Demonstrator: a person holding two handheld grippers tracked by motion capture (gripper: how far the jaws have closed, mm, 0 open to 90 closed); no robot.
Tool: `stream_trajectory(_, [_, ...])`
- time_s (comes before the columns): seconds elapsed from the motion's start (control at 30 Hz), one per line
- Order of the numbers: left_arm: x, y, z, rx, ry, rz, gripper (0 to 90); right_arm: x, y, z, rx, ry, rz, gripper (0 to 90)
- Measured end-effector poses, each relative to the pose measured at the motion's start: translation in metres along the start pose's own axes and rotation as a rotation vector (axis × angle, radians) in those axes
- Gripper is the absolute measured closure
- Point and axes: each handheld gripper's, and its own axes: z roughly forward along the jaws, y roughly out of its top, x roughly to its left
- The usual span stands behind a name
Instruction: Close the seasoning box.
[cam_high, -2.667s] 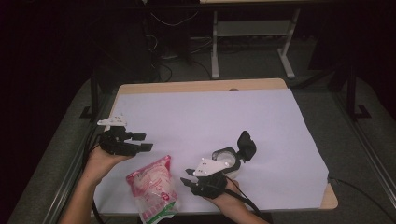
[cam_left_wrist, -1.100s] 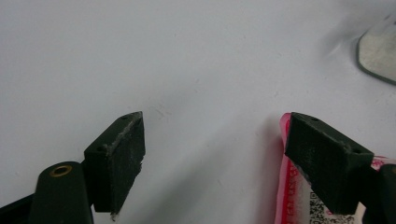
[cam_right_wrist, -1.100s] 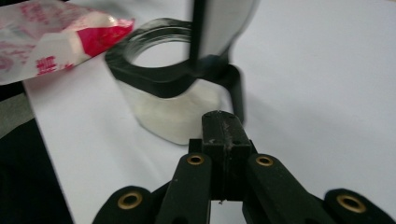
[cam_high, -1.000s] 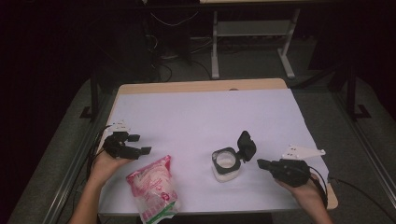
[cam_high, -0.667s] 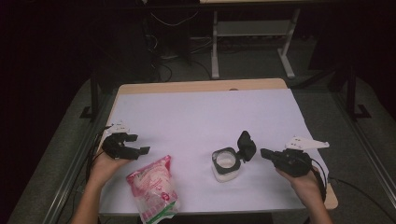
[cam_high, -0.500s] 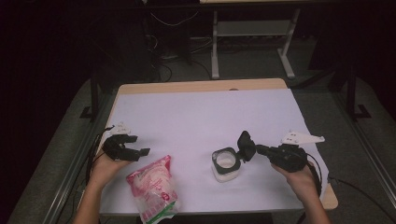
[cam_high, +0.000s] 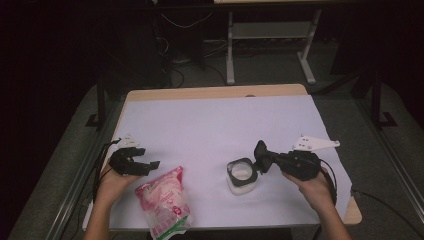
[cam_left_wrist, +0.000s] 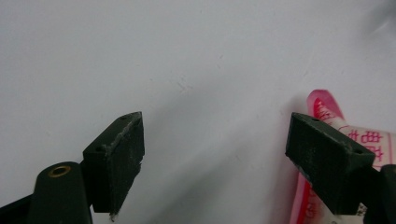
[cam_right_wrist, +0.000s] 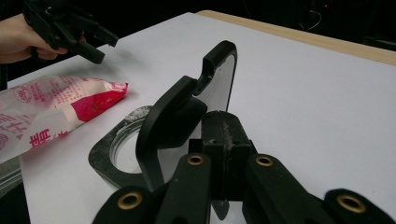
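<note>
Pink bag (cam_high: 163, 205) lies left of jar (cam_high: 242, 176), well apart.

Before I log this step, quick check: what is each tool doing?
Left tool: open, holding nothing, beside the pink bag.
Right tool: closed at the jar's raised lid; a grip cannot be told.

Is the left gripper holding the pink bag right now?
No: the left gripper hangs open over bare table, with the pink bag beside one jaw.

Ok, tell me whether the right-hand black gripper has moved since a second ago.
Yes. The right gripper moved leftward from the table's right edge to the jar's raised black lid, shut.
</note>
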Motion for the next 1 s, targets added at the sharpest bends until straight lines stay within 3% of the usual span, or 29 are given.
stream_trajectory(0.1, [0.000, 0.001, 0.000, -0.020, -0.009, -0.010, 19.3, 0.004, 0.002, 0.000, -0.008, 0.005, -0.008, 89.9])
stream_trajectory(0.57, [0.005, -0.002, 0.003, -0.001, -0.015, 0.004, 19.3, 0.024, 0.003, 0.018, 0.020, 0.080, -0.058, 89.9])
stream_trajectory(0.87, [0.002, -0.002, 0.006, 0.007, -0.019, 0.014, 19.3, 0.012, -0.001, 0.012, 0.016, 0.011, -0.039, 89.8])
stream_trajectory(0.93, [0.001, -0.003, 0.006, -0.008, -0.060, -0.006, 19.2, 0.008, -0.004, 0.010, 0.014, -0.011, -0.031, 88.9])
stream_trajectory(1.0, [-0.002, -0.004, 0.005, -0.021, -0.059, 0.002, 19.3, 0.001, -0.007, 0.008, 0.014, -0.044, -0.015, 86.3])
